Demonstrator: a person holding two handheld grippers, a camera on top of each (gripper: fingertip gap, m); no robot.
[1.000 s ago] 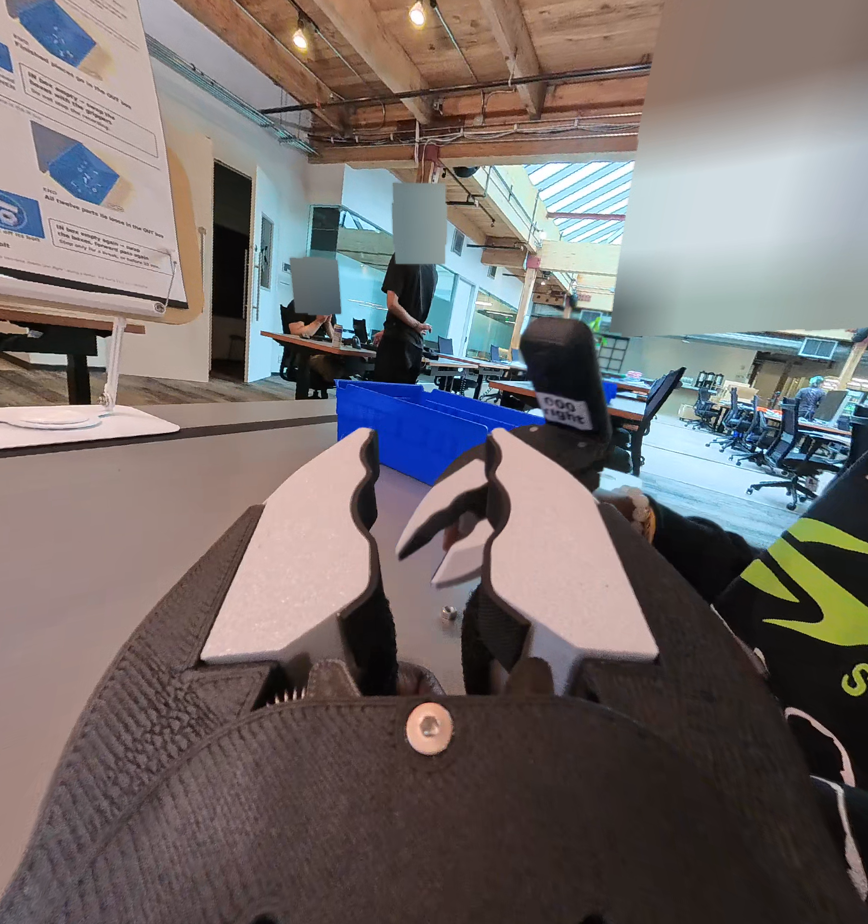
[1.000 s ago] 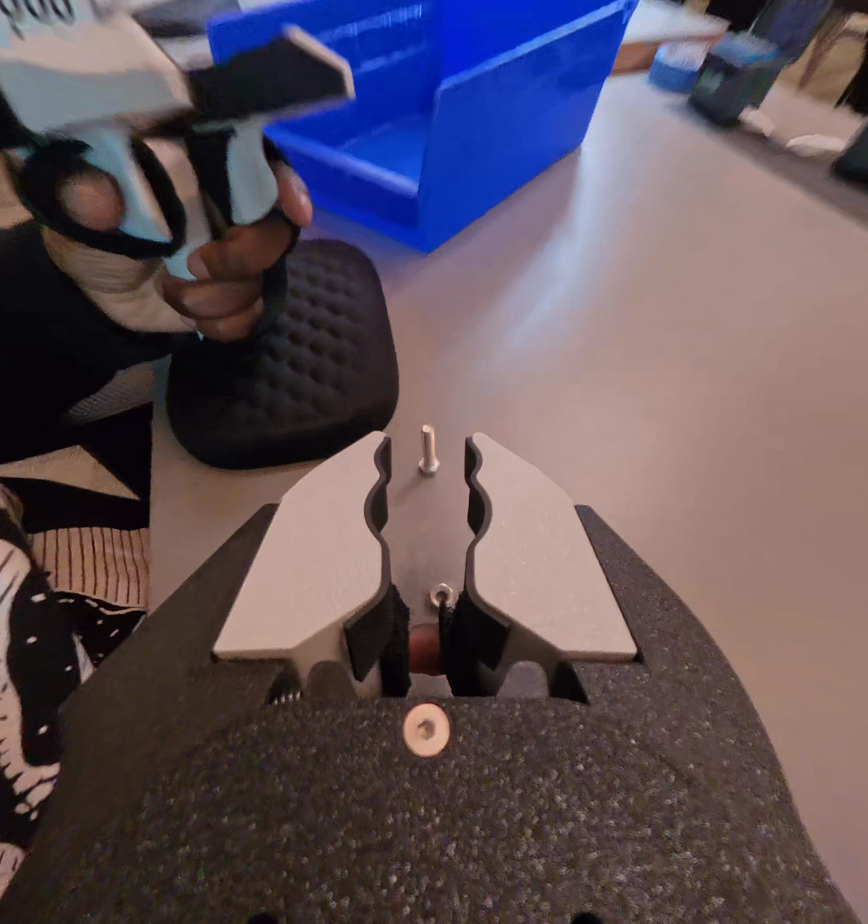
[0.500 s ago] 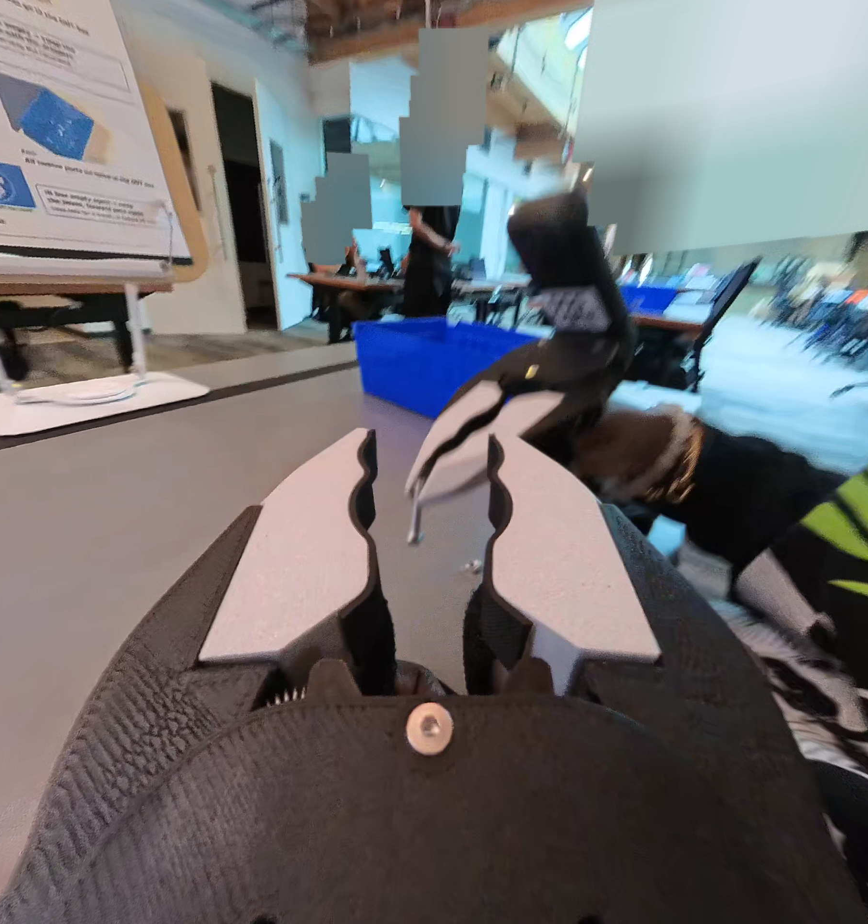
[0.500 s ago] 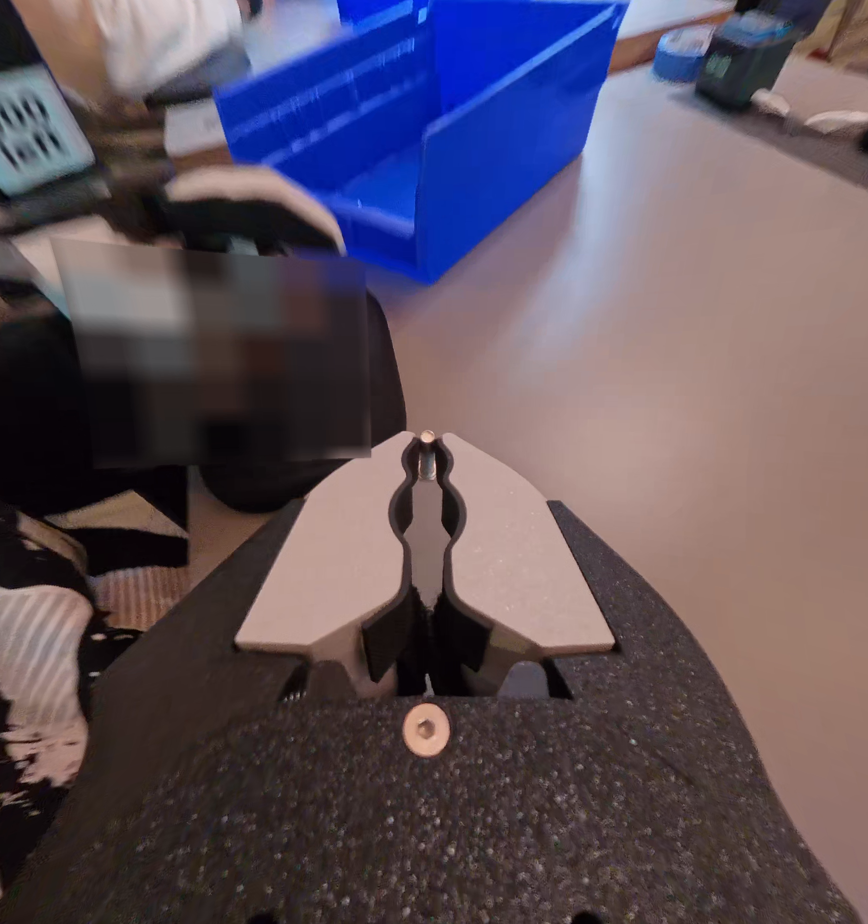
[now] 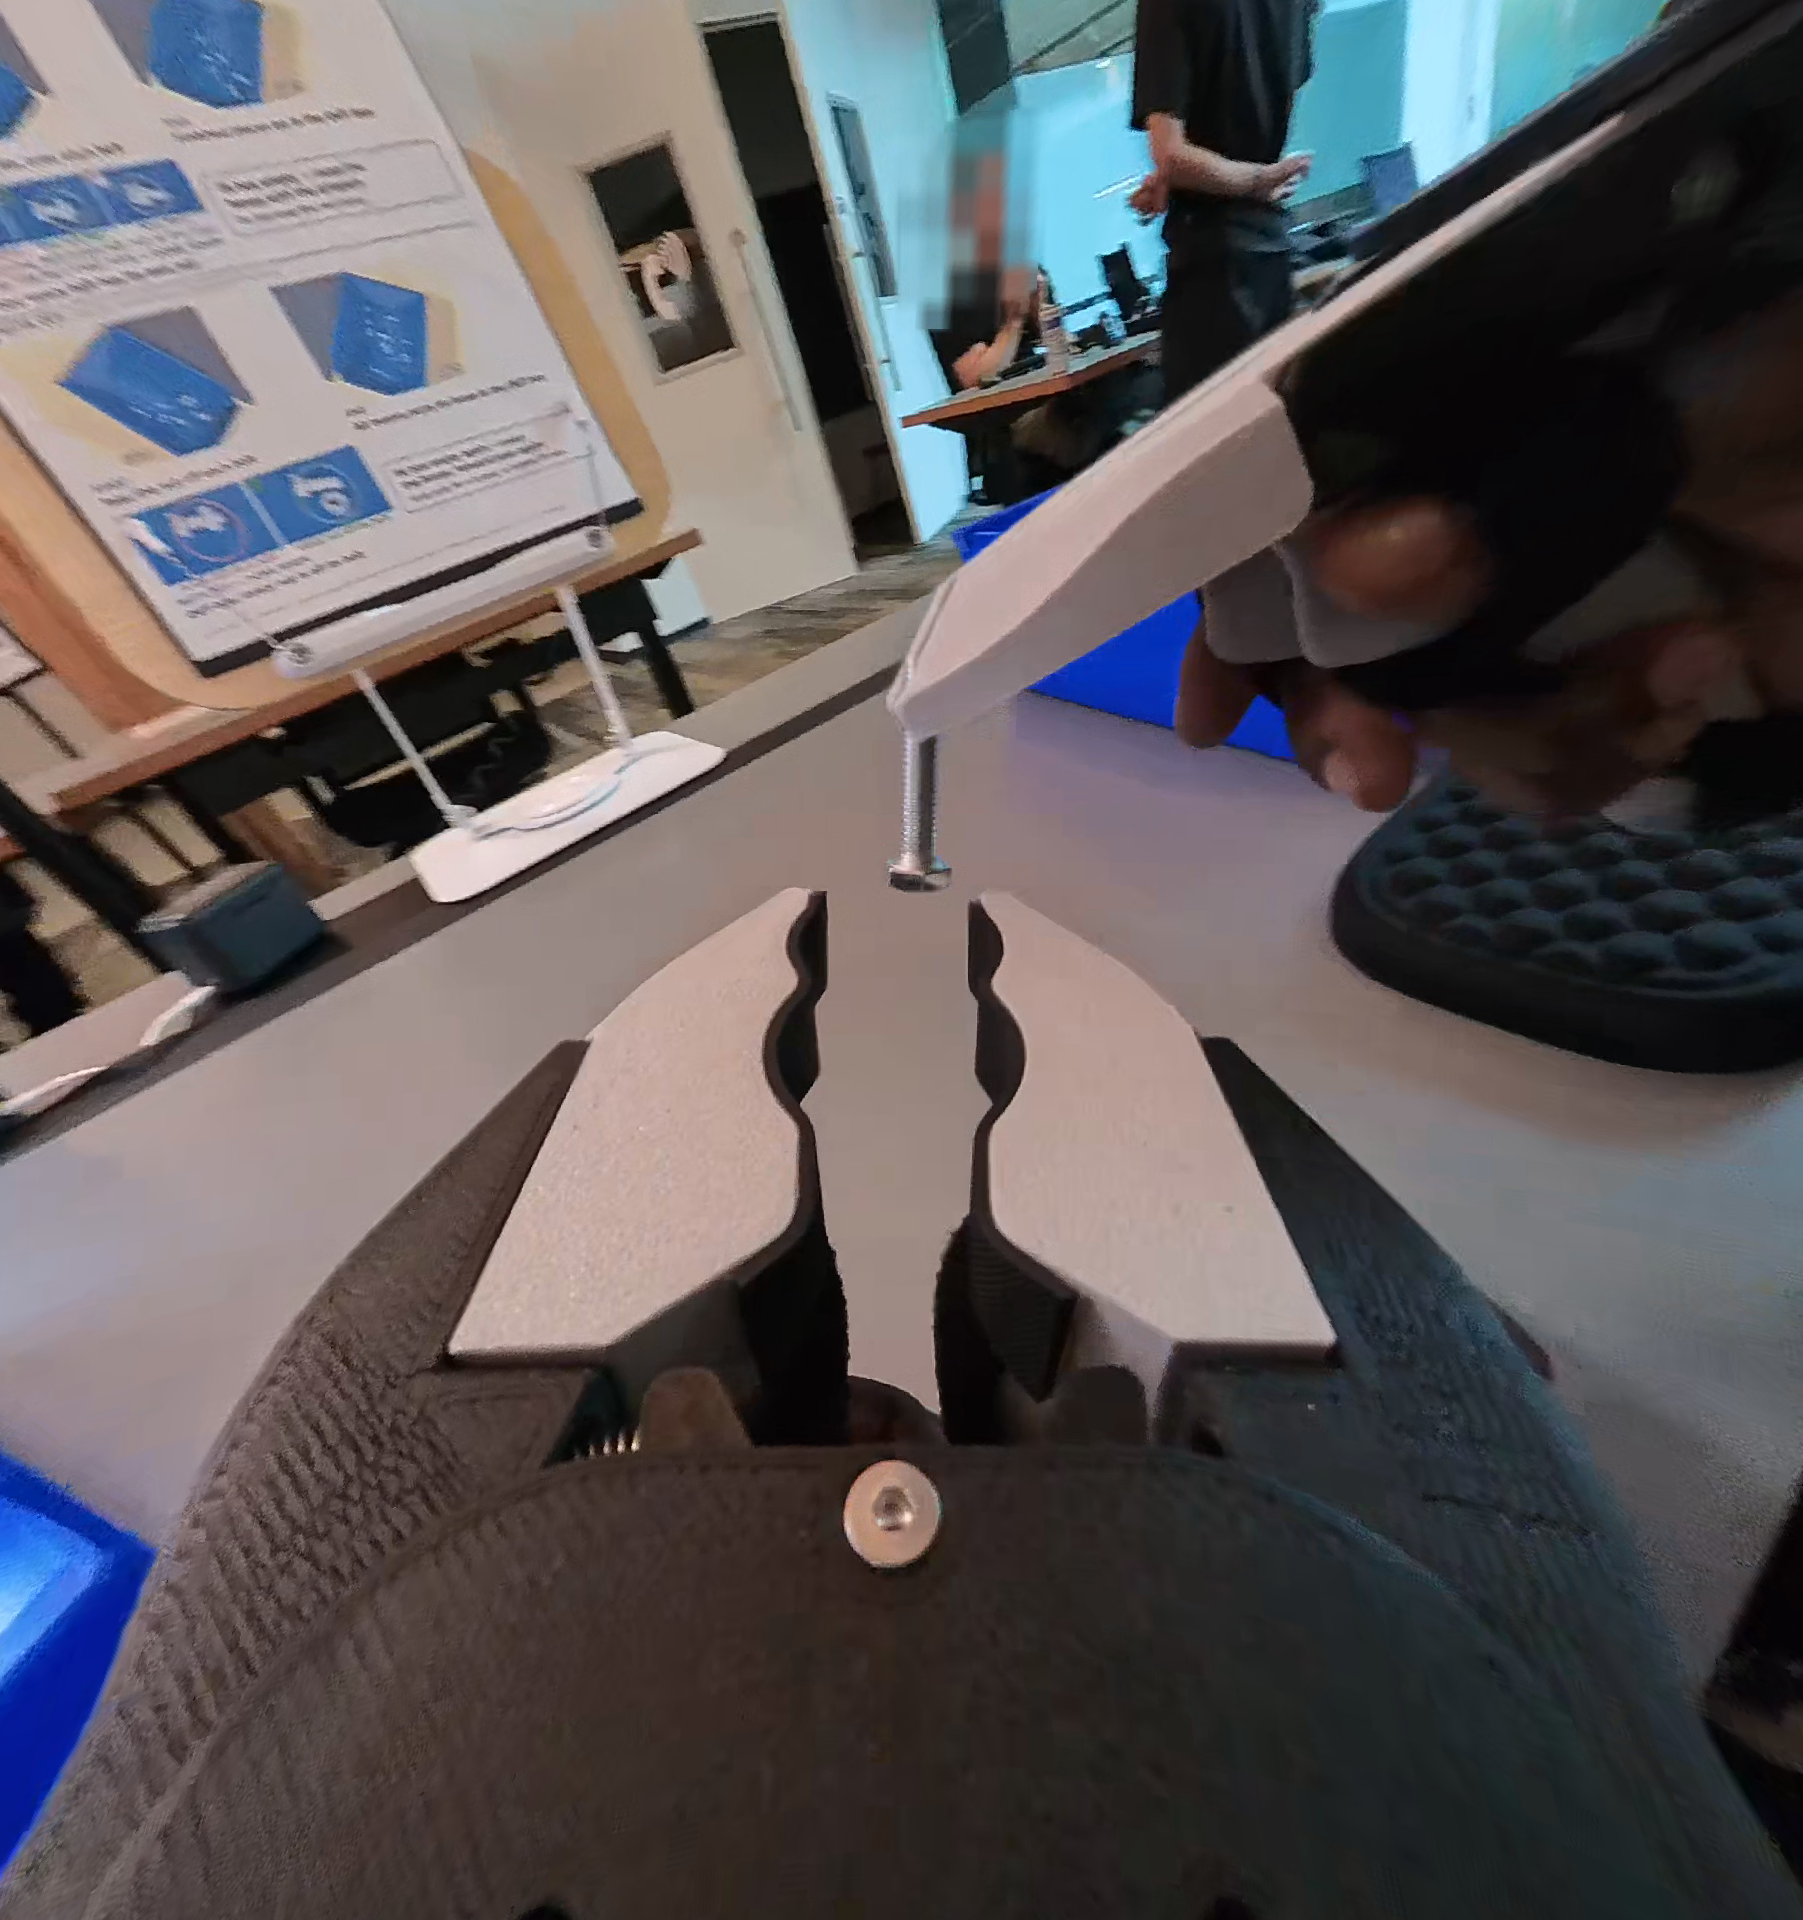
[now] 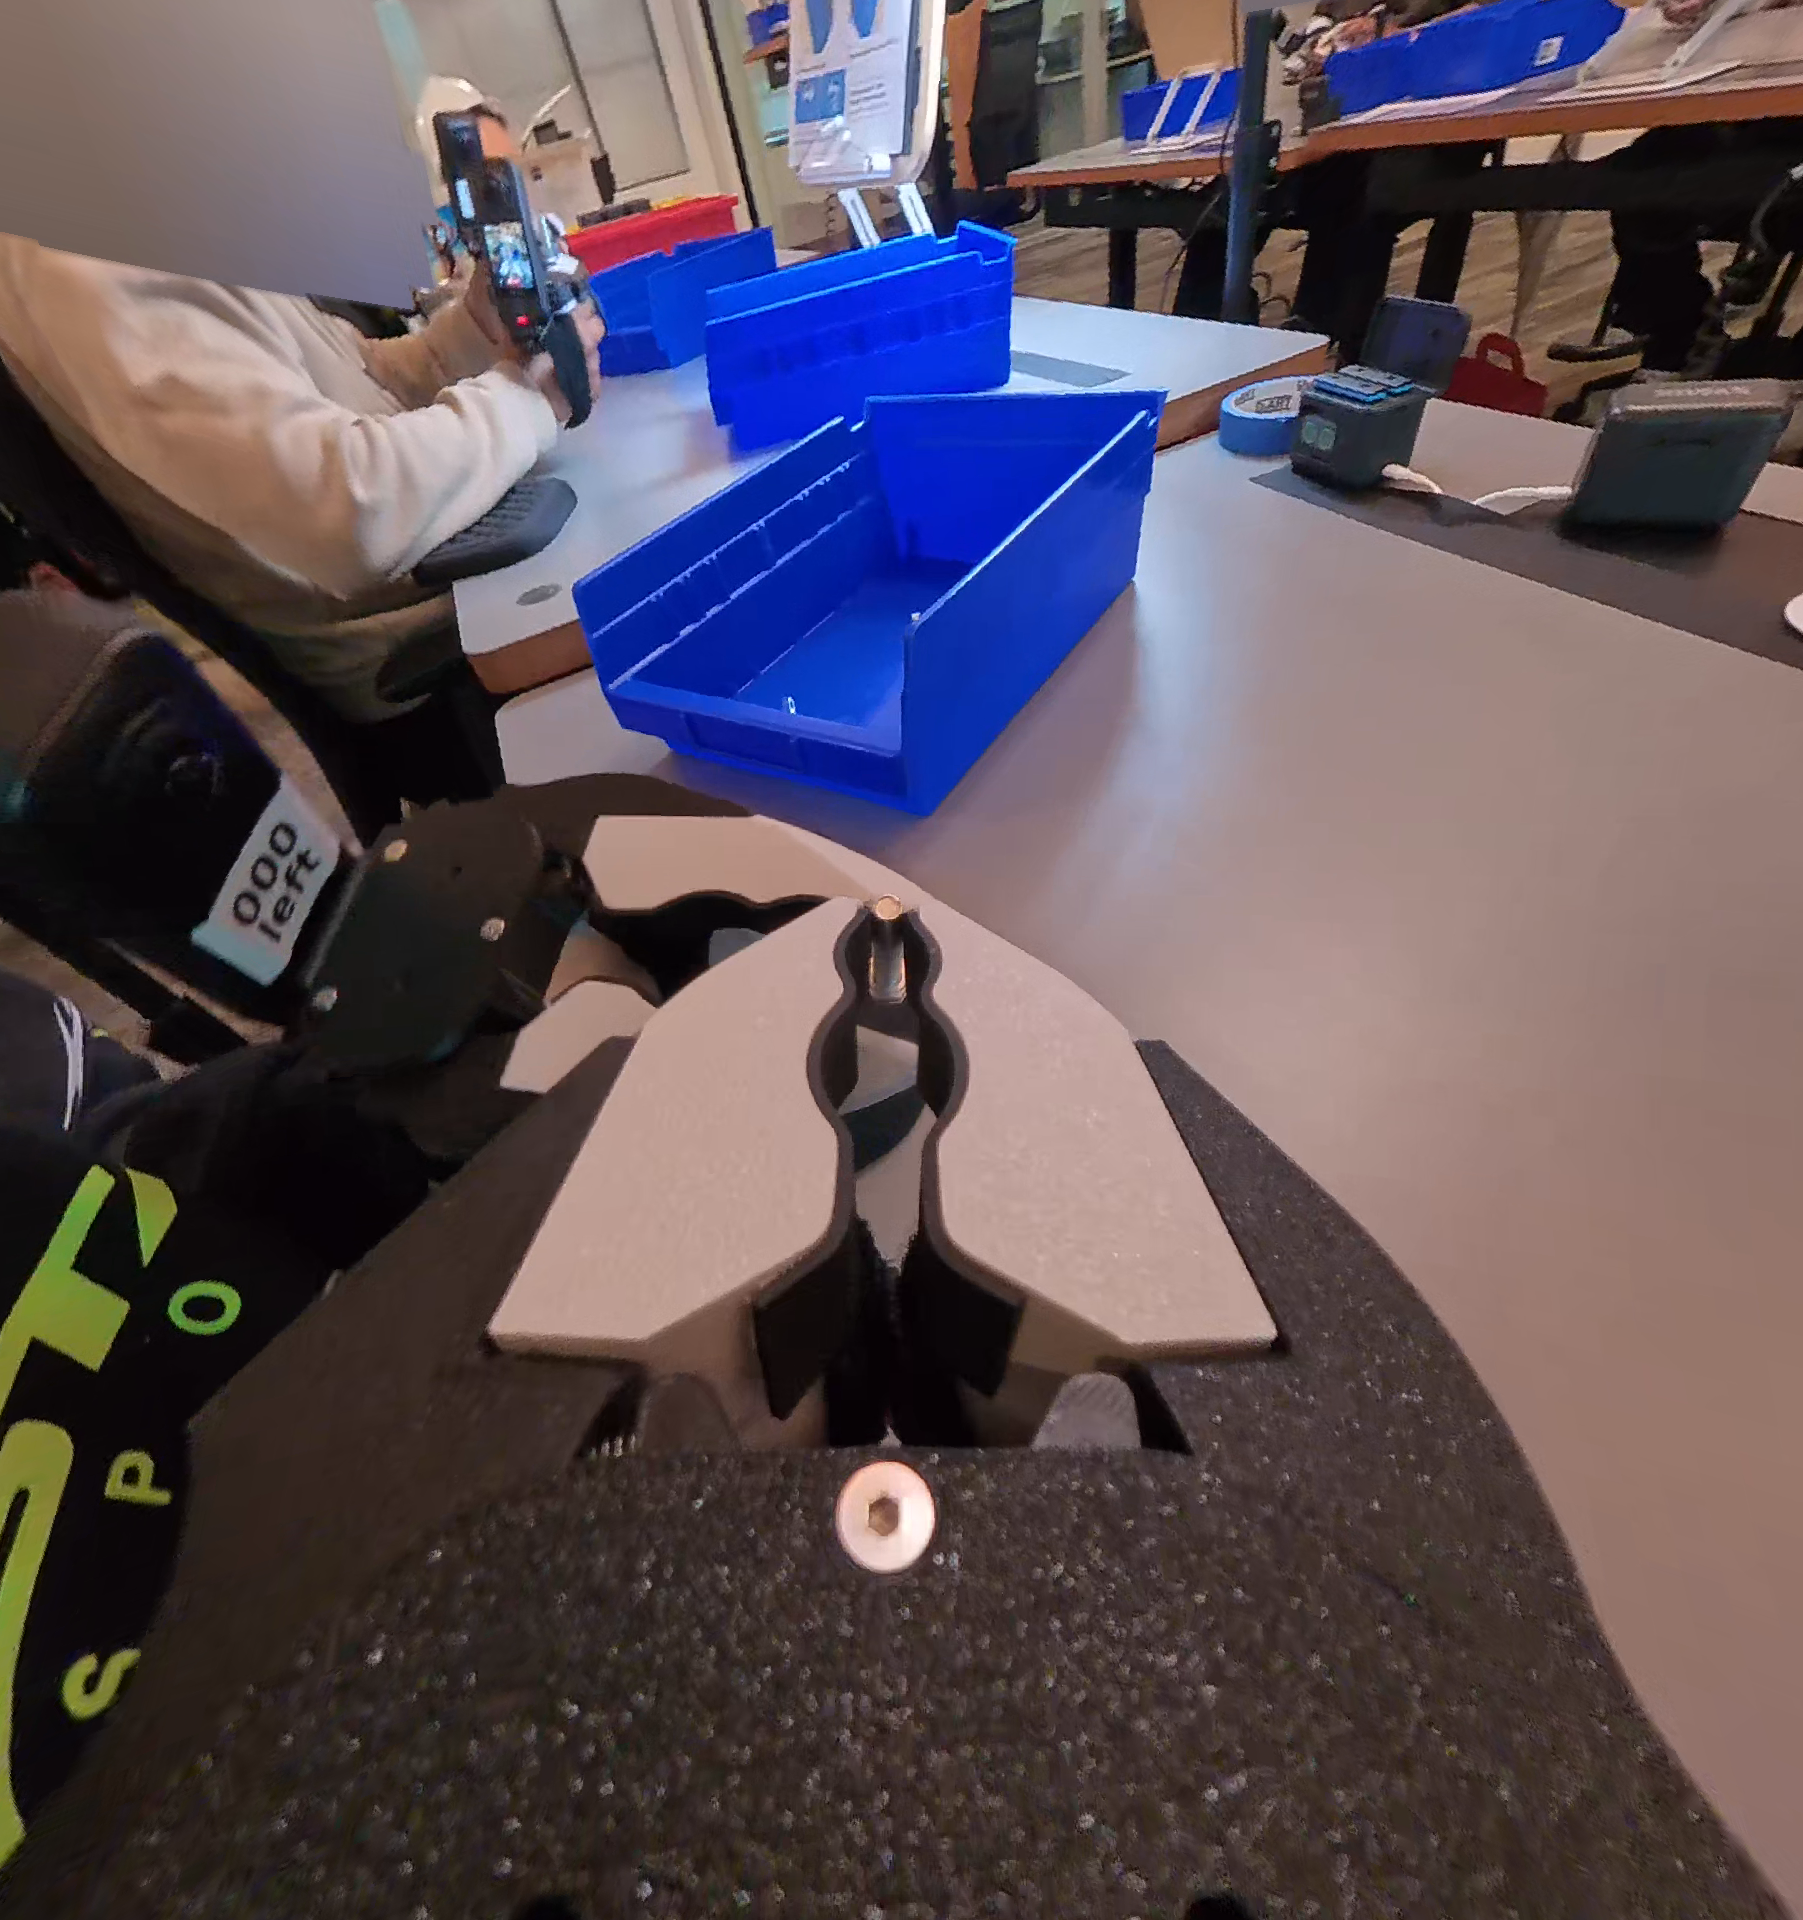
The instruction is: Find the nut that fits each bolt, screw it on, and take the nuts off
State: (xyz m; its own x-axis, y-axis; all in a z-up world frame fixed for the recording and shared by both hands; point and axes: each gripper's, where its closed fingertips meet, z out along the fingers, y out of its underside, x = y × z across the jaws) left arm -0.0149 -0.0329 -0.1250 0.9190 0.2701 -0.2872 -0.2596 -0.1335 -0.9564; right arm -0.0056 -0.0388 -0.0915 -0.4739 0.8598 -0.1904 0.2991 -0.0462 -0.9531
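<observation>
Grey table (image 6: 1499, 935) is carrying a blue bin (image 6: 990, 665) amid office desks; near the bin, the right gripper (image 6: 886, 920) is pinching a bolt (image 5: 918, 810) above the left gripper (image 5: 897, 904), which is gaping, holding nothing.

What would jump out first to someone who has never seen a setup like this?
Probably the small silver bolt hanging head-down in mid-air, pinched at its threaded end by the right gripper that reaches in from the upper right of the left wrist view. Just below it, the left gripper waits with its fingers apart and nothing between them. Farther back on the grey table sits a bright blue bin.
</observation>
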